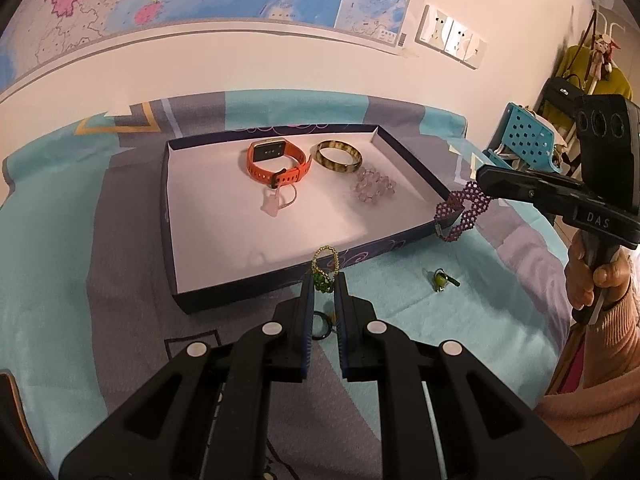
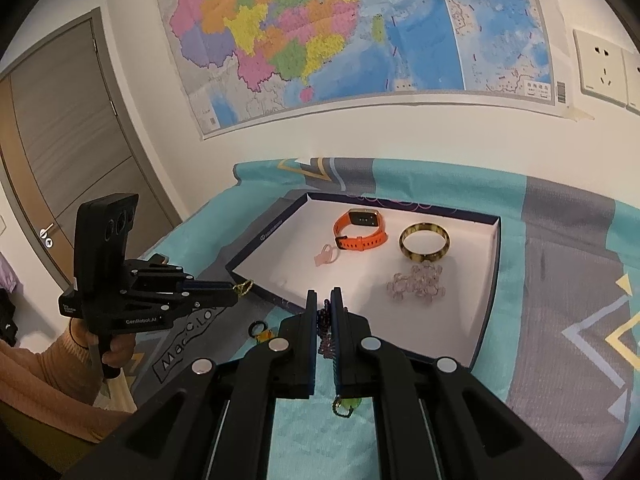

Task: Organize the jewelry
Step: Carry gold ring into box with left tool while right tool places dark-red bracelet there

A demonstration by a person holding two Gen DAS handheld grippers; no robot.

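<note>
A shallow dark-blue box (image 1: 168,216) (image 2: 256,240) with a white floor lies on the cloth. In it are an orange watch (image 1: 278,160) (image 2: 362,230), a mottled bangle (image 1: 339,155) (image 2: 425,242), a clear bead bracelet (image 1: 372,186) (image 2: 416,284) and a pale pink ring (image 1: 276,199) (image 2: 326,258). My left gripper (image 1: 324,280) (image 2: 236,290) is shut on a gold chain with green beads (image 1: 325,268), lifted by the box's near wall. My right gripper (image 2: 325,300) (image 1: 478,178) is shut on a purple beaded bracelet (image 1: 460,210) (image 2: 326,328) that dangles at the box's right corner.
A green charm (image 1: 440,280) (image 2: 346,404) and a dark ring with a yellow piece (image 1: 322,326) (image 2: 260,330) lie on the teal and grey cloth (image 1: 60,280) in front of the box. A blue perforated basket (image 1: 520,136) stands at the right. A hand (image 1: 588,276) and pink sleeve hold the right tool.
</note>
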